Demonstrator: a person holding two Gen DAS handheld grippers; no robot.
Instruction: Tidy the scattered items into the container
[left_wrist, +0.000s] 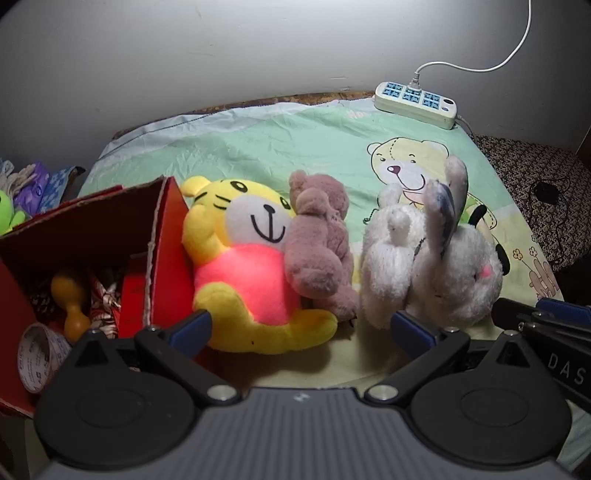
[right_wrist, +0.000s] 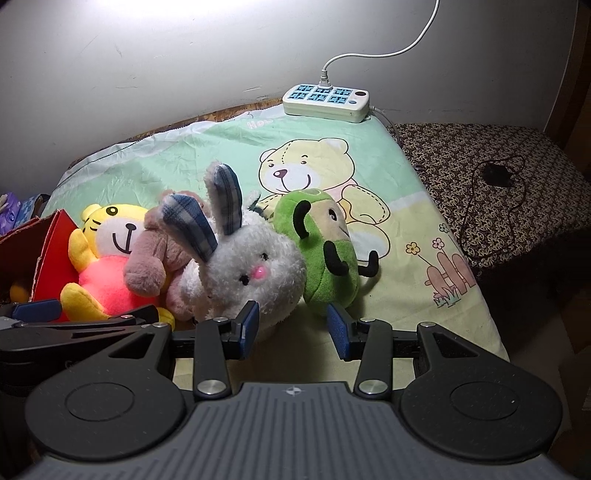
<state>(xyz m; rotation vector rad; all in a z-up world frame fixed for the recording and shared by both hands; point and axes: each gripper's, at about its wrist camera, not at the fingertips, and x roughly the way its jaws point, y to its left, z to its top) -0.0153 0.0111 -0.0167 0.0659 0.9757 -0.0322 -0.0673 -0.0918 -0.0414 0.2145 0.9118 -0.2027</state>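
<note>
I'm seeing the red box (left_wrist: 162, 236) at the frame's left already holding small items, while four plush toys are still lying on the table (right_wrist: 406, 229): tiger (left_wrist: 240, 266) leaning against the box, bear (left_wrist: 317, 243), rabbit (right_wrist: 251, 273) lying lengthwise, ears pointing upper left, frog (right_wrist: 325, 251). My left tool (left_wrist: 301, 330) and right tool (right_wrist: 293, 328) are hovering spread, gripping nothing.

White capital letters "DAS" are printed on the black body of the right claw (left_wrist: 565, 363) at the right edge of the left wrist view. Pale letters reading "Ho" sit on the green cartoon-bear cloth (right_wrist: 258, 123) near its far edge. Print on the tape roll (left_wrist: 37, 356) is too small to read.
</note>
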